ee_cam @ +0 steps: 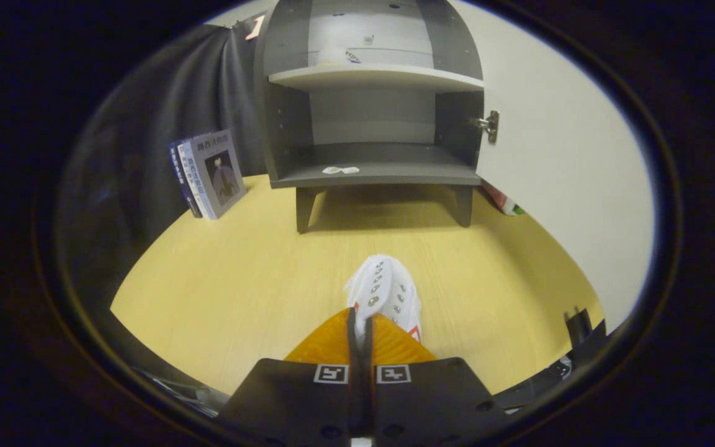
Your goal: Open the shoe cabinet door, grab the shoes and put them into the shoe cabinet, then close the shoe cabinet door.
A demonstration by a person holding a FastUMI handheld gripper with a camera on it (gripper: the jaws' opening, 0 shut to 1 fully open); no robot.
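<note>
Gripping the rear edge of a white perforated shoe (384, 292), the gripper (360, 329) has its fingers nearly closed, both pressing on the thin collar. The shoe points toward the grey laminate shoe cabinet (373, 99), whose smooth white door (568, 155) stands open above the pale wood-grain floor (239, 279). Books (211, 174) lean beside the cabinet.

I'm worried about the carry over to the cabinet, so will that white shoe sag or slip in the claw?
The white shoe looks soft-sided, and the claw pinches only a thin edge at its rear, so the toe may droop. It probably weighs little for its size. Held by one edge, it could swing or twist; slipping seems possible.
</note>
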